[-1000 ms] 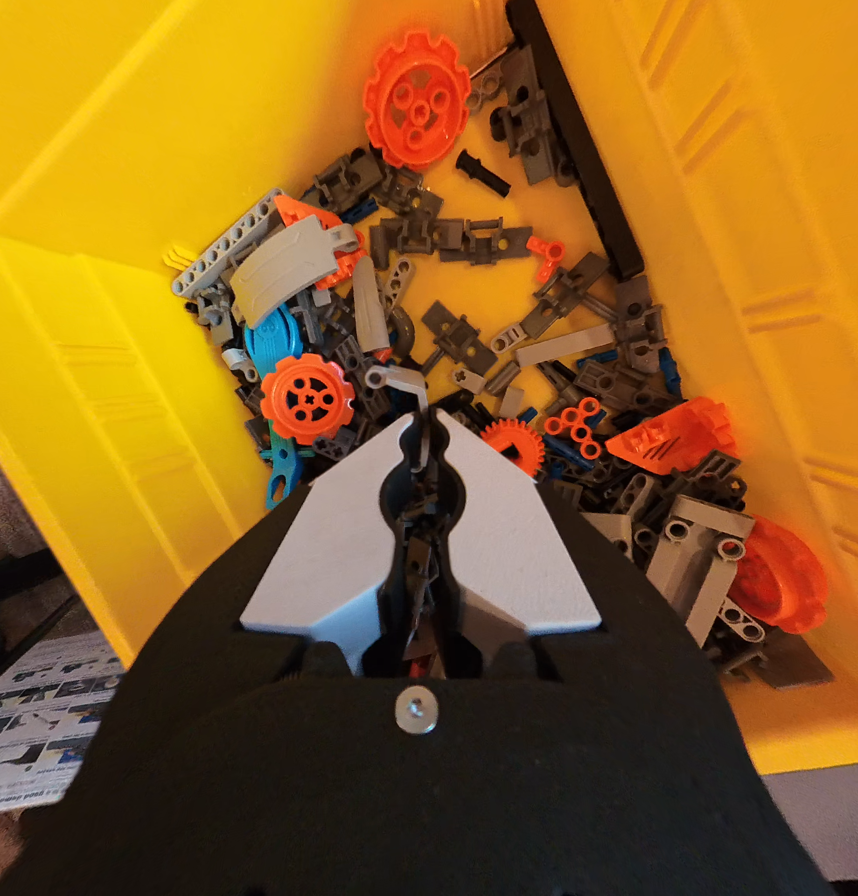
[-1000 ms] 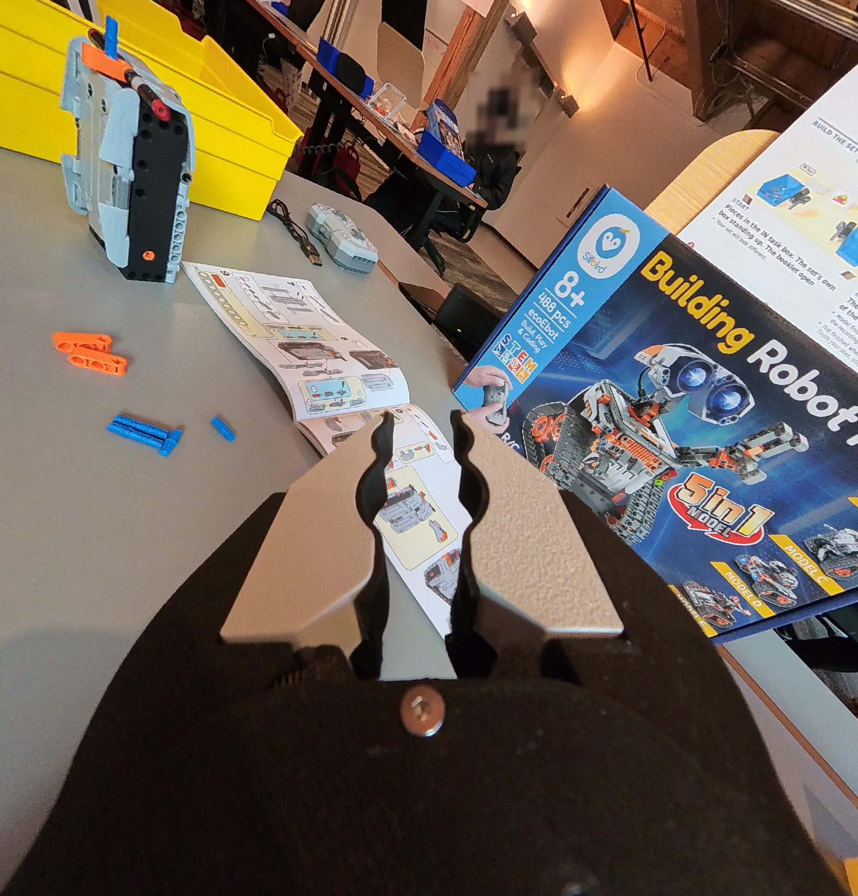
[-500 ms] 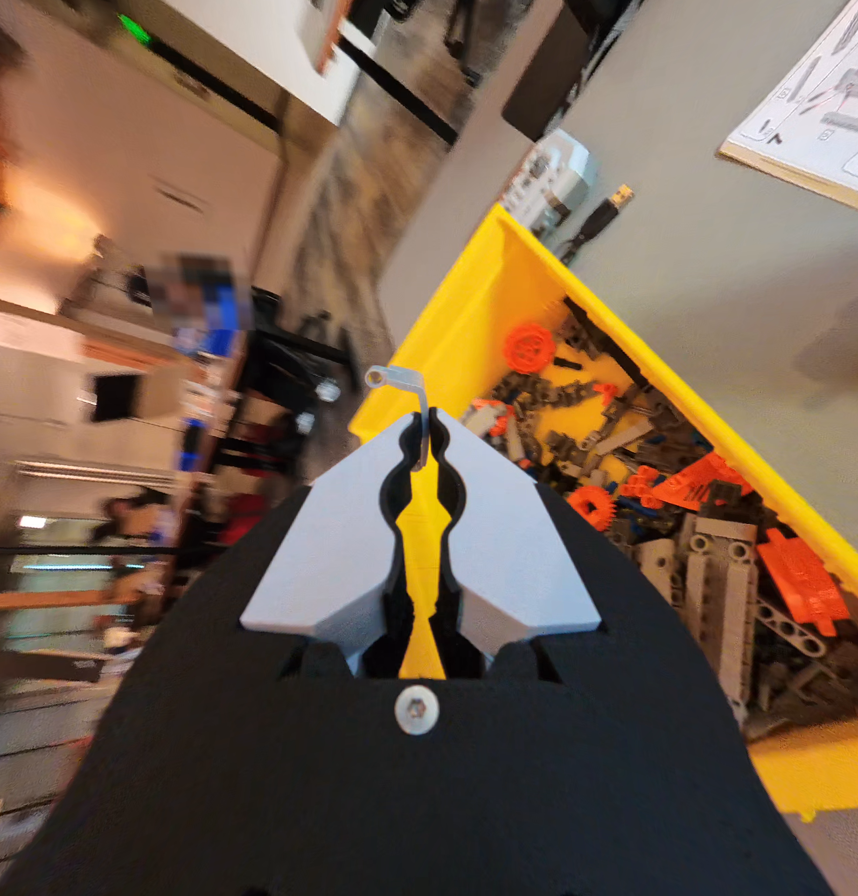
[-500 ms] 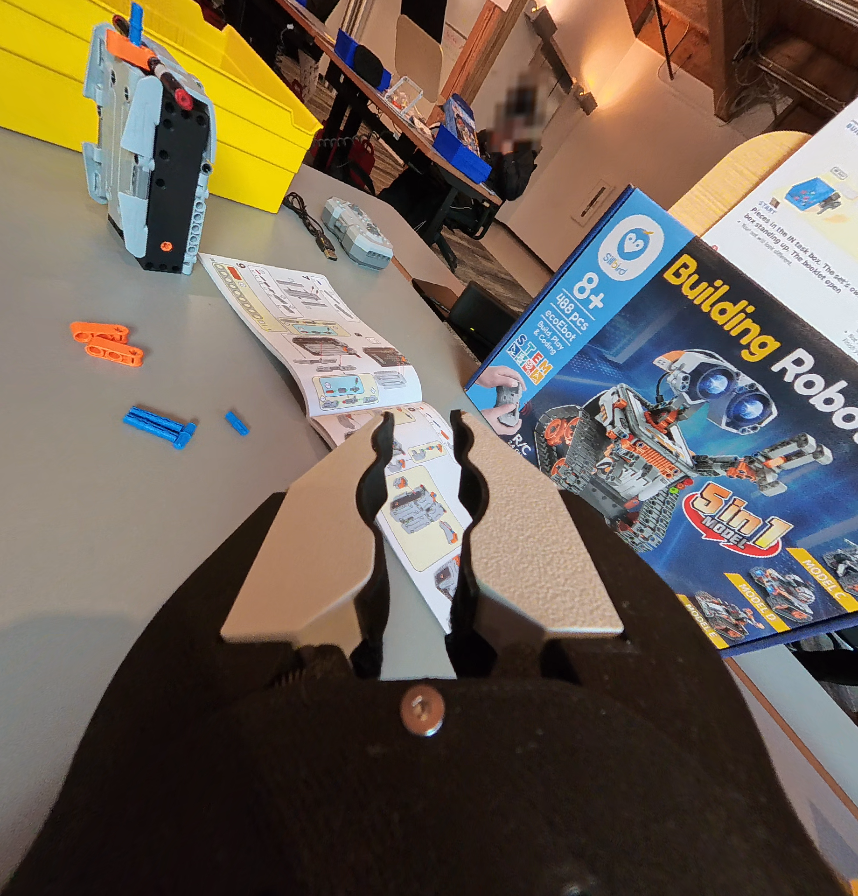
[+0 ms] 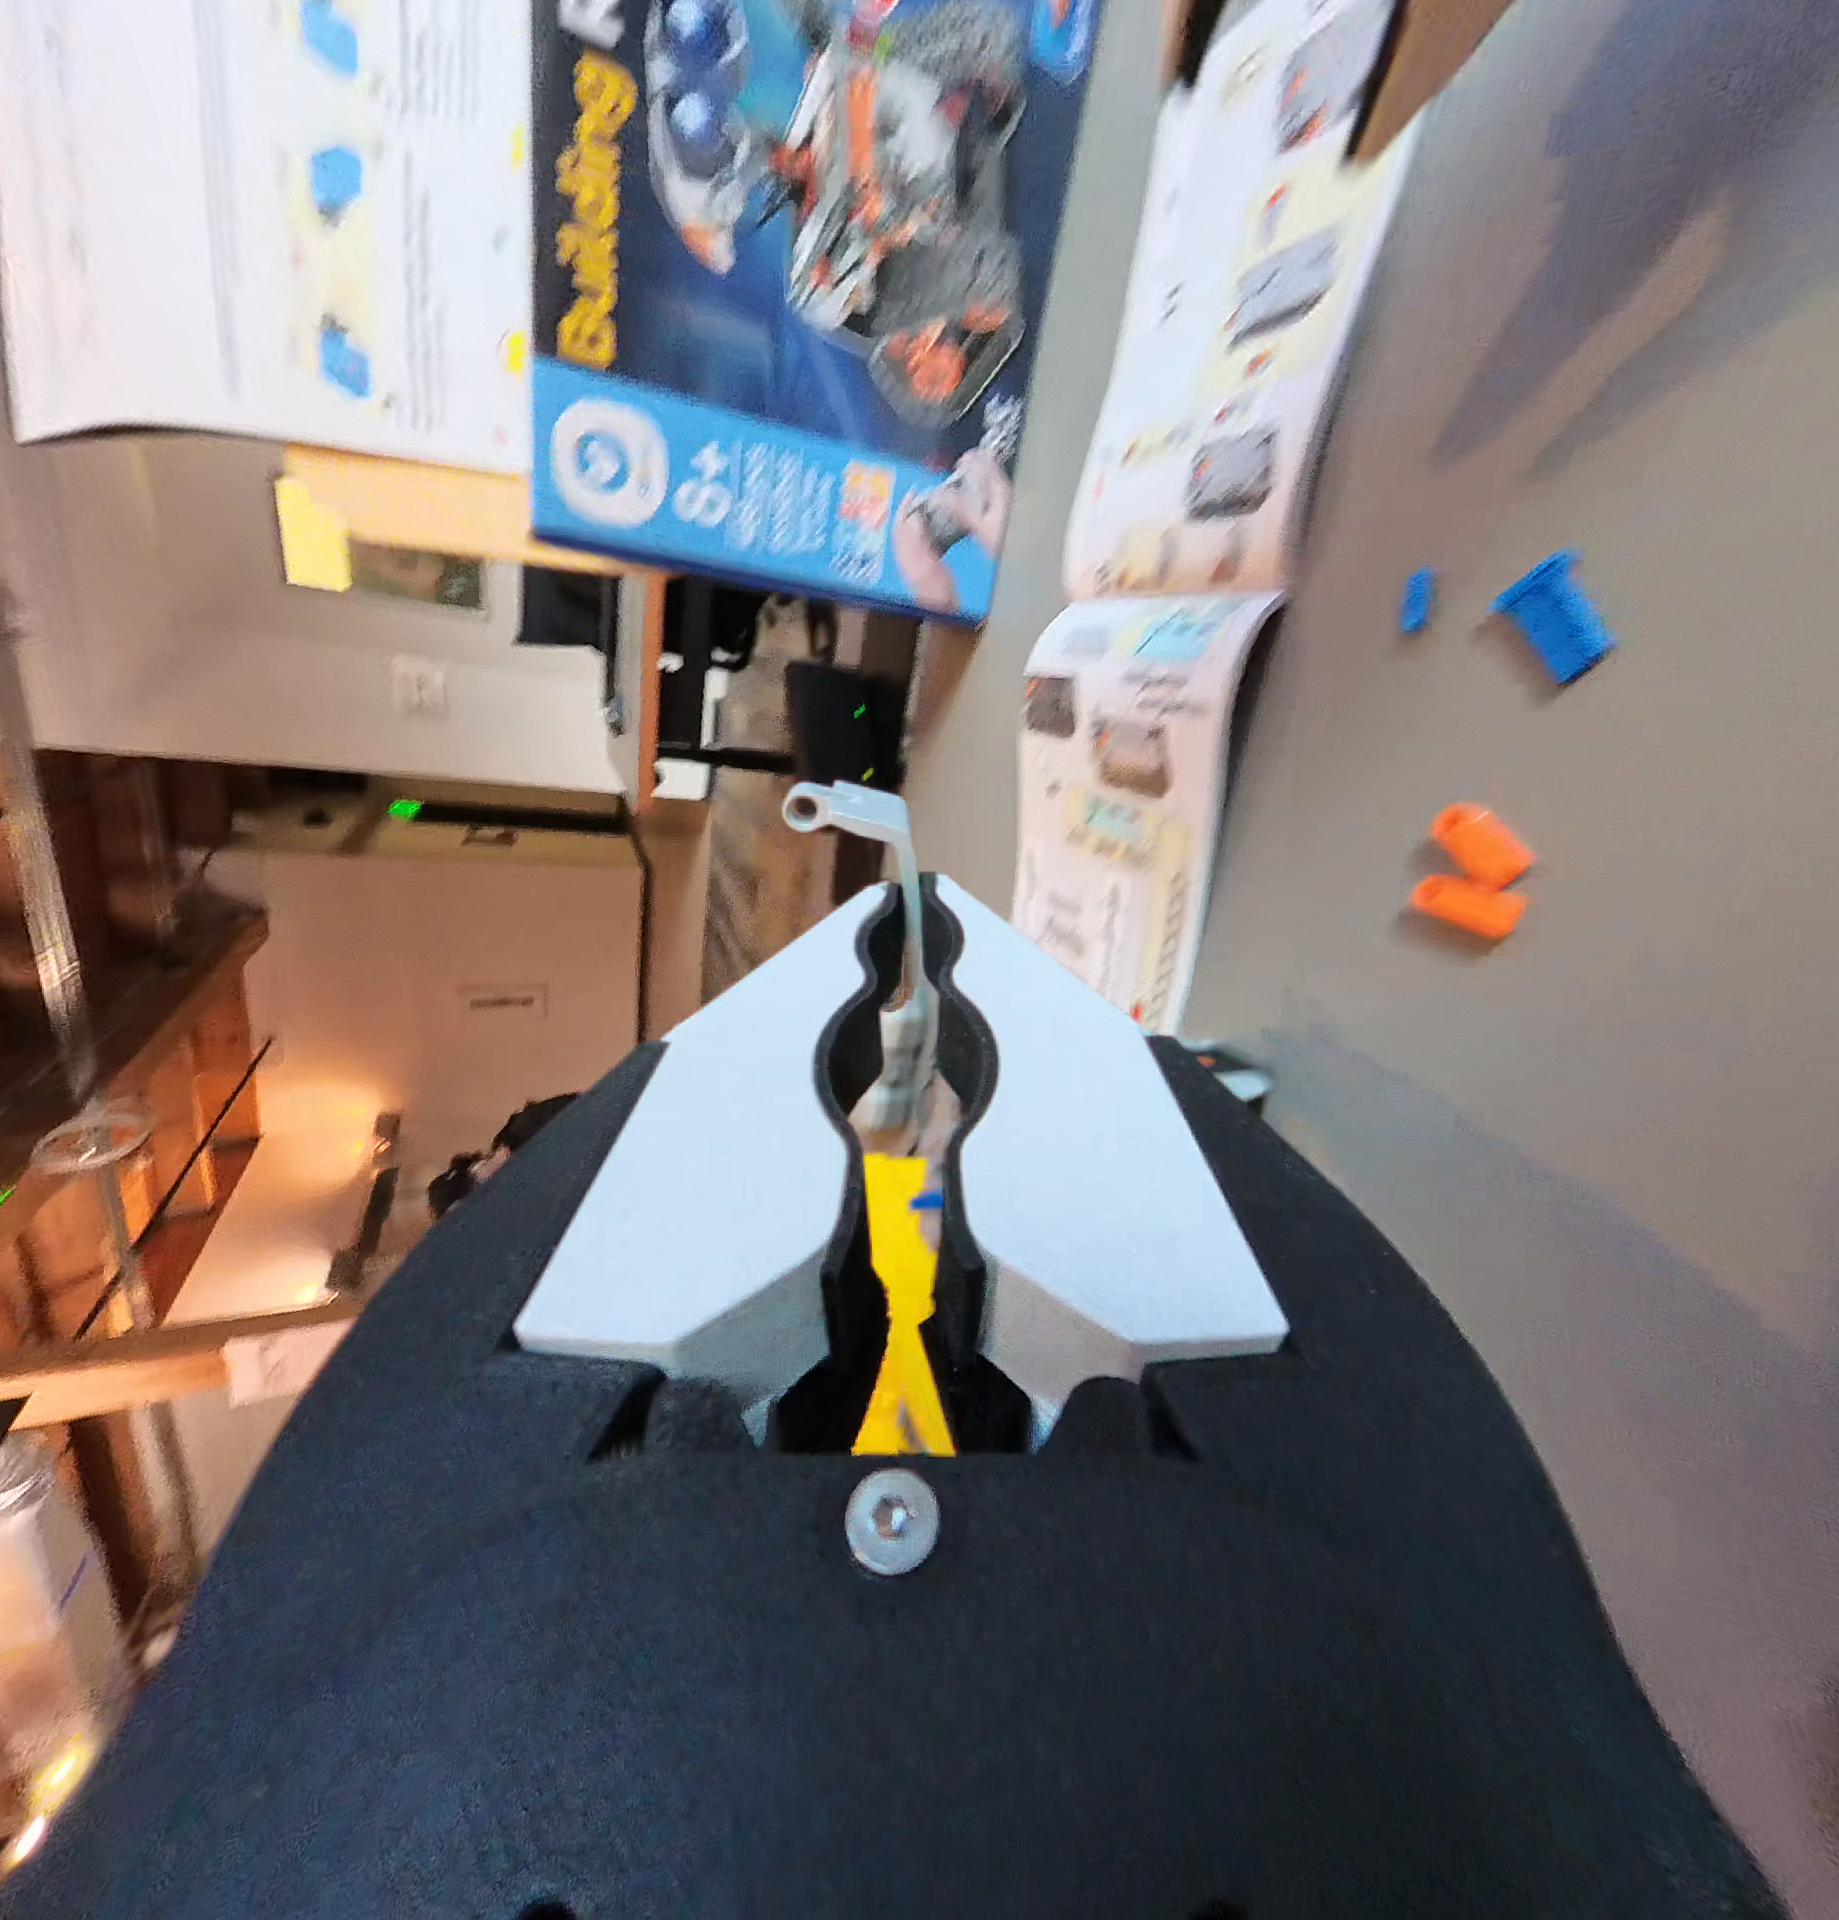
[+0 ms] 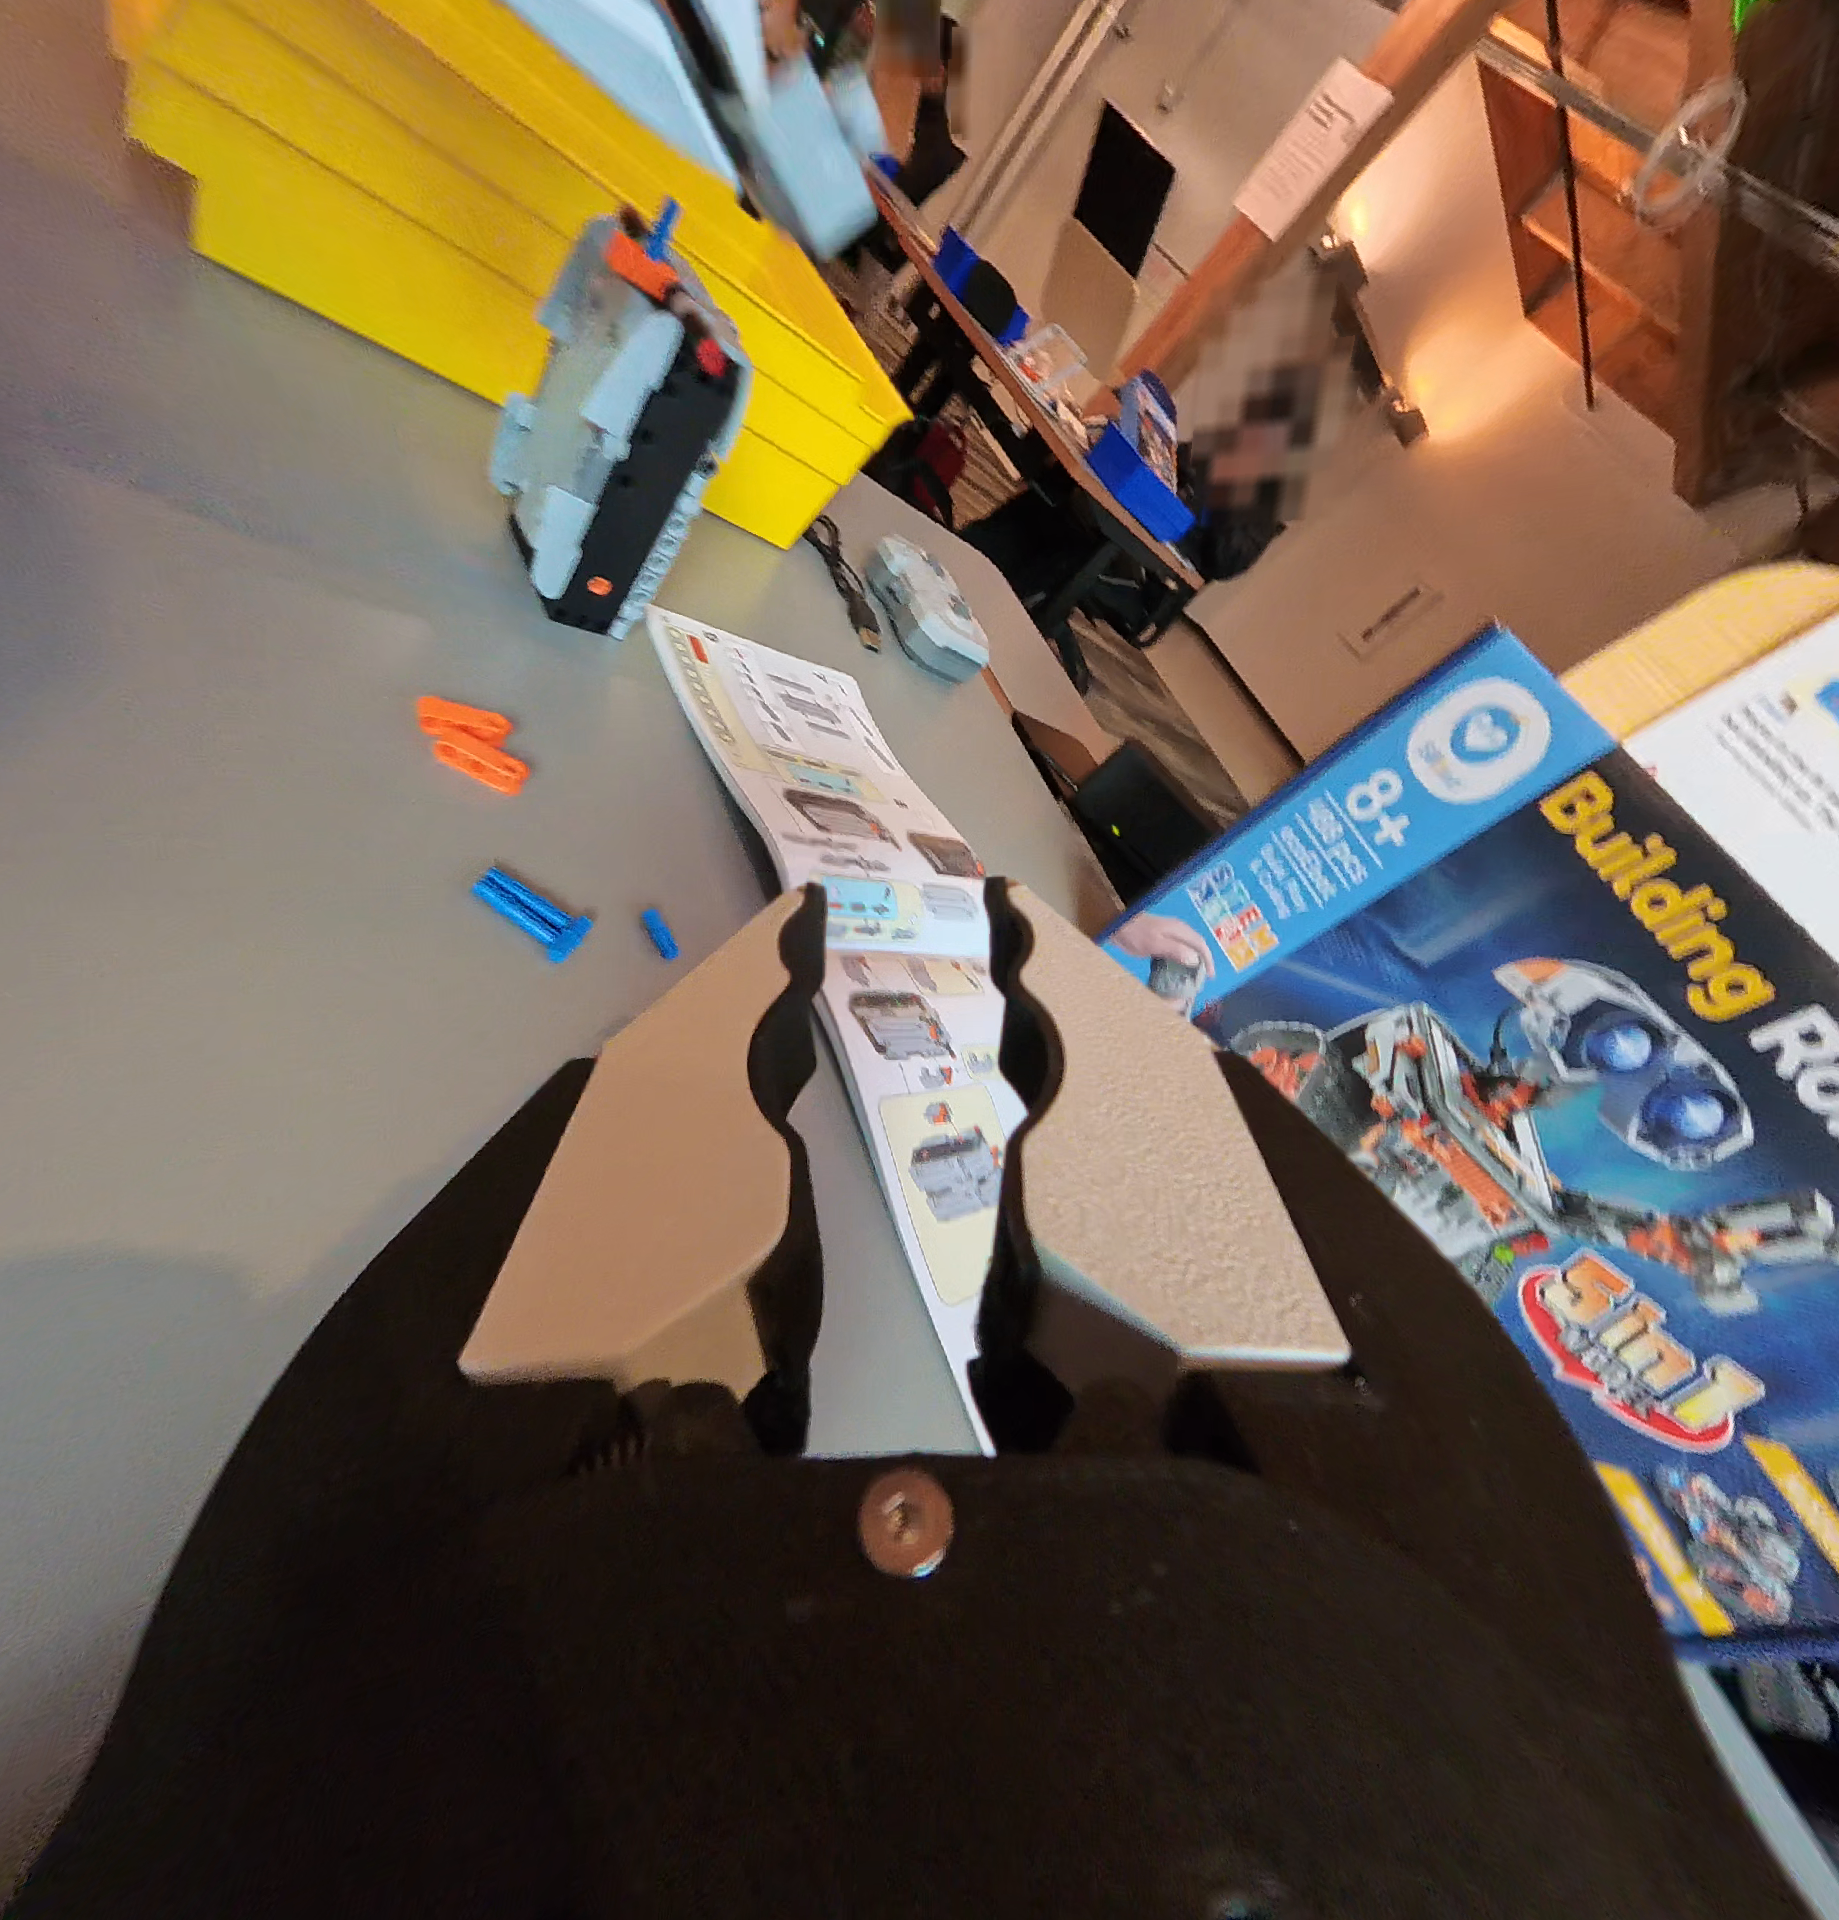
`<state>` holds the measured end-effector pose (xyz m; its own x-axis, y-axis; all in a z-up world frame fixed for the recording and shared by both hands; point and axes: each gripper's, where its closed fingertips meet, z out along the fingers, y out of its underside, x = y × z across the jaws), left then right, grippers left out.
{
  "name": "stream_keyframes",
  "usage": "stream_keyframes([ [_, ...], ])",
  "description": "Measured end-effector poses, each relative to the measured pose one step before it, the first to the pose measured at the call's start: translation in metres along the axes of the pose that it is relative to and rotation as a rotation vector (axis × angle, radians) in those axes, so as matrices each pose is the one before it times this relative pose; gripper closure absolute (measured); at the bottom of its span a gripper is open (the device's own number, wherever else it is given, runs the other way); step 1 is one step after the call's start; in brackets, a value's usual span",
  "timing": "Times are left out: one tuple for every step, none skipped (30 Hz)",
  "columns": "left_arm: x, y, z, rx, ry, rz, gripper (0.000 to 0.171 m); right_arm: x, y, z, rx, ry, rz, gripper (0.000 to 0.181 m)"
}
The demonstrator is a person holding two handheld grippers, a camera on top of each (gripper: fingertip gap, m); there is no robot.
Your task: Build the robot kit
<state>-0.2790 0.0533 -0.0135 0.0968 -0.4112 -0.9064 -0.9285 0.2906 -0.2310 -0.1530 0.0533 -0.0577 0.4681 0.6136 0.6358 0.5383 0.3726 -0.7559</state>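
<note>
Grey bent connector piece [image 5: 861, 831] sits pinched in the left gripper [image 5: 910, 902]; the right gripper [image 6: 904, 896] hangs spread above the instruction booklet [image 6: 790, 727].

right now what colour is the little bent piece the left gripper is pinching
Light grey, clearest in the left wrist view: the bent piece sticks out past the left gripper.

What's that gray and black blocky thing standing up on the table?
Find the yellow bins at the table's far side. Right in front stands a half-built model, gray panels on a black block. It's the only upright thing, with an orange and blue bit on top.
</note>
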Motion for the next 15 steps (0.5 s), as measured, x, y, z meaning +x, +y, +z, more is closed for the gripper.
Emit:
stream_keyframes([
  [0.00838, -0.01098, 0.00404, 0.01898, 0.0311, -0.0016, 0.171, -0.00402, -0.00554, -0.00037, 0.0187, -0.0077, -0.0227, 0.15],
  [0.00882, -0.00936, 0.00477, 0.01769, 0.0336, 0.0052, 0.171, -0.00261, -0.00517, -0.00015, 0.0161, -0.0006, -0.0197, 0.148],
  [0.00823, -0.00735, 0.00551, 0.0094, 0.031, 0.0089, 0.171, -0.00165, -0.00402, 0.00004, 0.0093, 0.0032, -0.0188, 0.146],
  [0.00705, -0.00548, 0.00578, 0.00192, 0.0255, 0.0128, 0.171, -0.00122, -0.00274, 0.00019, 0.0033, 0.0025, -0.0183, 0.143],
  [0.00596, -0.0053, 0.00553, 0.00466, 0.0201, 0.0131, 0.171, -0.0022, -0.00195, 0.00042, 0.002, -0.0036, -0.0158, 0.143],
  [0.00716, -0.00514, 0.00493, 0.00762, 0.0305, 0.0125, 0.171, -0.00191, -0.00097, 0.00083, -0.0005, -0.0018, -0.0109, 0.143],
  [0.007, -0.00375, 0.00491, 0.00101, 0.0331, 0.0093, 0.171, -0.00138, -0.00012, 0.00135, -0.0034, 0.0027, -0.007, 0.143],
  [0.00312, -0.00311, 0.00429, -0.00103, 0.0096, 0.0089, 0.171, -0.00118, 0.00076, 0.00152, -0.0086, 0.0022, -0.0072, 0.142],
  [0.00254, -0.00339, 0.00321, 0.00563, 0.0056, 0.0135, 0.171, -0.00173, 0.00062, 0.00122, -0.006, -0.0029, -0.0091, 0.142],
  [0.00239, -0.00262, 0.00267, 0.00298, 0.0076, 0.0106, 0.171, -0.00209, -0.0001, 0.00082, 0.0013, -0.0082, -0.0052, 0.142],
  [0.00157, -0.00231, 0.00207, 0.00171, 0.0051, 0.0056, 0.171, -0.00129, 0.0001, 0.00054, 0.001, -0.0062, 0.0026, 0.142],
  [0.00192, -0.00208, 0.00175, 0.00292, 0.0093, 0.0027, 0.171, -0.00073, -0.00005, 0.00047, 0.0014, -0.0052, 0.007, 0.142],
  [0.00134, -0.00188, 0.0011, 0.00334, 0.007, 0.0014, 0.171, -0.00095, -0.00056, 0.00025, 0.0043, -0.0085, 0.009, 0.142],
  [0.00085, -0.00155, 0.0008, 0.00315, 0.0039, 0.0022, 0.171, -0.00083, 0.00022, 0.00032, 0.0006, -0.0071, 0.0068, 0.142],
  [0.00132, -0.00132, 0.00072, 0.00172, 0.0081, 0.0018, 0.171, -0.00077, 0.00086, 0.00038, -0.0045, -0.0058, 0.0029, 0.142],
])
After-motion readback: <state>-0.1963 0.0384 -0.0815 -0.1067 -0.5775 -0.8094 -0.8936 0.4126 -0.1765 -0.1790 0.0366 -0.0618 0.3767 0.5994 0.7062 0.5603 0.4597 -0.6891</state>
